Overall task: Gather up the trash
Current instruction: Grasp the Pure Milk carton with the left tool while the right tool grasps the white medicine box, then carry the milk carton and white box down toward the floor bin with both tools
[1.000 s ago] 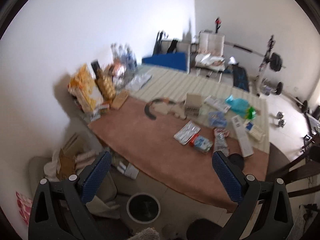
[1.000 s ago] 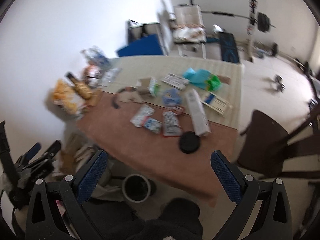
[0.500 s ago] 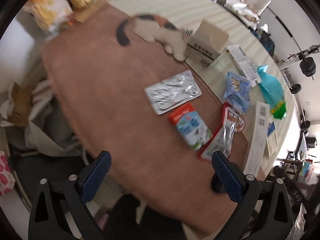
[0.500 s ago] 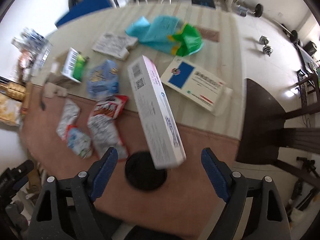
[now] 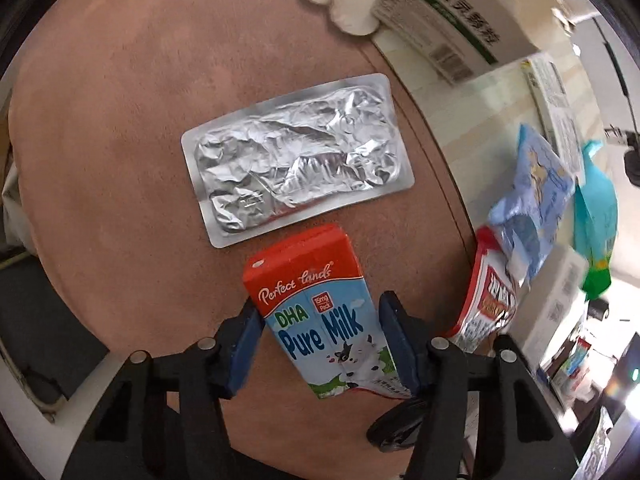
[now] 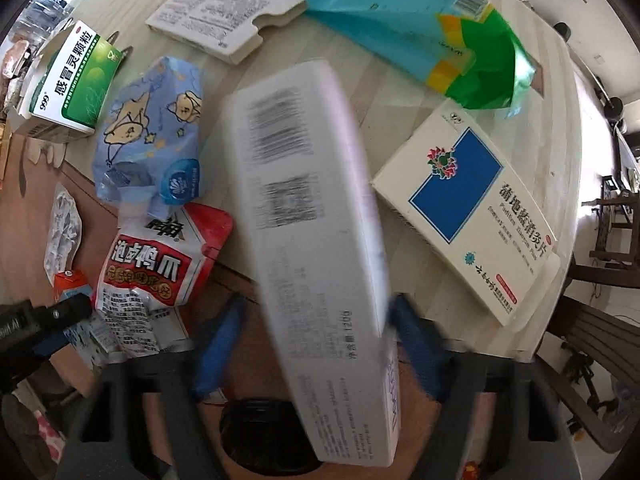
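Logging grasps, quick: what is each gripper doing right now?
Left gripper: closed on the red-and-blue milk carton.
Right gripper: around the long white cardboard box; grip blurred, cannot tell.

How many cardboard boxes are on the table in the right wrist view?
4, though others may be hidden: a green and white box far left, a flat printed box at the top, a long white box in the centre, and a blue-panelled box right.

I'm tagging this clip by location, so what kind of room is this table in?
Probably a room in a home. The table is strewn with household litter: a milk carton, a medicine box, a snack packet. A dark wooden chair stands beside it.
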Demonstrator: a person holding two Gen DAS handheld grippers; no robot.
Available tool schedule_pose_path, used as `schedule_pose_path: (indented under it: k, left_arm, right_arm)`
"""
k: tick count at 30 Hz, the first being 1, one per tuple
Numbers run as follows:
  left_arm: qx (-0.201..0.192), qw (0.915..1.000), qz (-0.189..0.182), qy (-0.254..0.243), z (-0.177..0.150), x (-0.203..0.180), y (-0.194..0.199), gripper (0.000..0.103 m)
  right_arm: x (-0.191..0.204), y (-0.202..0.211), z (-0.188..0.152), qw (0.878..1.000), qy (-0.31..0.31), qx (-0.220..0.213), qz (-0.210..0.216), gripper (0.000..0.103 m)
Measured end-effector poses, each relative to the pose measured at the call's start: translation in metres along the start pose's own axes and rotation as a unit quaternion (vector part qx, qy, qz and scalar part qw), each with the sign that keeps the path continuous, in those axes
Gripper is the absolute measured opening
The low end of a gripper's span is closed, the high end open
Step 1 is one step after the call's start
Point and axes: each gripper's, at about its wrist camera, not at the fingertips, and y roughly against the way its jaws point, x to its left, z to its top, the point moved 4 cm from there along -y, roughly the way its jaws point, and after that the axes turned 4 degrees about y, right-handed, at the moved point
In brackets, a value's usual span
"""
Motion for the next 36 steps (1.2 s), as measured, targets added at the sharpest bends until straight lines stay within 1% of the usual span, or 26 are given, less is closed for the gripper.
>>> schedule_pose_path:
  k: [1,3,5,6,7,8,10,12,13,14,17,19,20,22,24,26,27,28,33,36]
  left_arm:
    - [-0.004,0.9998,0.012,-0.017,-0.002,0.001,0.001,0.055]
    - [-0.021,0.9954,0.049,-0.08,-0.009,-0.001,0.006,0.055]
    - [-0.039,0.9837,0.092,-0.149,-0.02,-0.003,0.008,0.055]
    - [-0.039,0.9797,0.105,-0.167,-0.024,-0.001,0.005,0.055]
    - [-0.035,0.9784,0.109,-0.172,-0.027,0.002,0.001,0.055]
    - [-0.033,0.9787,0.109,-0.171,-0.027,0.004,-0.002,0.055]
    - [-0.022,0.9822,0.103,-0.156,-0.025,0.011,-0.012,0.055]
    - [-0.021,0.9839,0.099,-0.147,-0.023,0.017,-0.017,0.055]
    - [-0.028,0.9844,0.097,-0.144,-0.023,0.018,-0.018,0.052]
    - [-0.032,0.9847,0.092,-0.145,-0.023,0.019,-0.017,0.051]
    - [-0.041,0.9827,0.098,-0.151,-0.024,0.026,-0.02,0.051]
    - [-0.043,0.9826,0.099,-0.151,-0.029,0.015,-0.016,0.05]
    - [-0.043,0.9827,0.099,-0.15,-0.031,0.009,-0.011,0.05]
    - [-0.046,0.9825,0.098,-0.151,-0.028,0.009,-0.01,0.05]
    - [-0.052,0.9815,0.101,-0.154,-0.028,-0.001,-0.018,0.05]
    - [-0.057,0.9807,0.103,-0.156,-0.03,0.0,-0.02,0.05]
    - [-0.062,0.9803,0.101,-0.158,-0.03,-0.001,-0.016,0.05]
    - [-0.066,0.9798,0.102,-0.159,-0.031,-0.002,-0.011,0.05]
    - [-0.098,0.9763,0.093,-0.169,-0.034,-0.005,0.02,0.05]
    - [-0.125,0.9735,0.084,-0.173,-0.04,-0.007,0.045,0.05]
  right_arm:
    - [-0.002,-0.003,0.001,1.0,-0.005,0.004,0.011,0.06]
    - [-0.007,-0.006,-0.001,0.999,-0.018,0.016,0.038,0.059]
    - [-0.013,-0.008,-0.006,0.997,-0.025,0.029,0.064,0.059]
    - [-0.016,-0.011,-0.008,0.997,-0.023,0.033,0.067,0.059]
    - [-0.018,-0.014,-0.01,0.997,-0.021,0.037,0.067,0.059]
    - [-0.019,-0.019,-0.011,0.997,-0.021,0.042,0.067,0.059]
    - [-0.022,-0.028,-0.012,0.996,-0.025,0.049,0.065,0.06]
    - [-0.019,-0.03,-0.009,0.997,-0.02,0.043,0.061,0.068]
    - [-0.017,-0.031,-0.009,0.998,-0.012,0.042,0.046,0.069]
    - [-0.014,-0.031,-0.015,0.999,-0.008,0.041,0.035,0.069]
    - [-0.004,-0.038,-0.019,0.999,0.0,0.046,0.019,0.069]
    - [0.0,-0.048,-0.031,0.999,0.004,0.049,0.01,0.07]
    - [0.003,-0.051,-0.033,0.999,0.006,0.041,0.007,0.069]
    - [0.008,-0.059,-0.038,0.999,0.013,0.039,-0.003,0.069]
    - [0.016,-0.062,-0.044,0.999,0.02,0.037,-0.016,0.066]
    - [0.025,-0.064,-0.047,0.999,0.021,0.036,-0.024,0.063]
    - [0.028,-0.065,-0.048,0.999,0.022,0.033,-0.025,0.055]
    - [0.034,-0.06,-0.049,0.999,0.023,0.029,-0.025,0.051]
    - [0.045,-0.045,-0.055,1.0,0.016,0.007,-0.016,0.051]
    - [0.063,-0.026,-0.06,0.999,0.019,-0.02,-0.015,0.051]
